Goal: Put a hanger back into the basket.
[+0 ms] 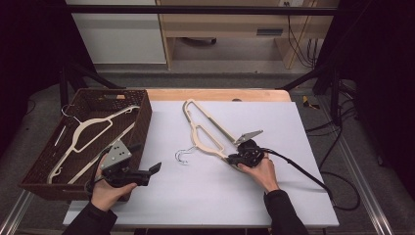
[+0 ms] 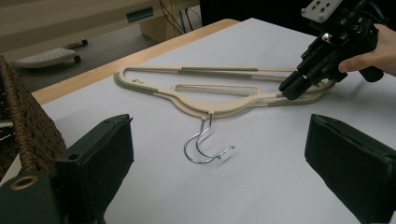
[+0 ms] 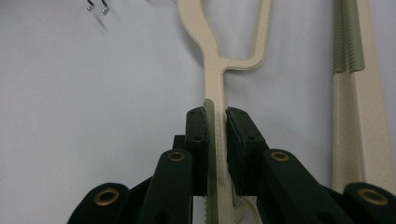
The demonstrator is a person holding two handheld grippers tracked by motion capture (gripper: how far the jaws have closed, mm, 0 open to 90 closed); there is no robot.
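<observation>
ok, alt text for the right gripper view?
The right claw is shut on the shoulder arm of the cream hangers lying stacked on the white table. Two metal hook tips show at top left.

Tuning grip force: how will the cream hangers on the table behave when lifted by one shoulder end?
The cream hangers look like thin rigid plastic, so probably light and stiff. The right gripper is shut on one shoulder end, far from the metal hooks, so the far end will likely sag or swing. The ribbed strip between the pads should limit slipping. Two seem stacked; they may shift apart.
</observation>
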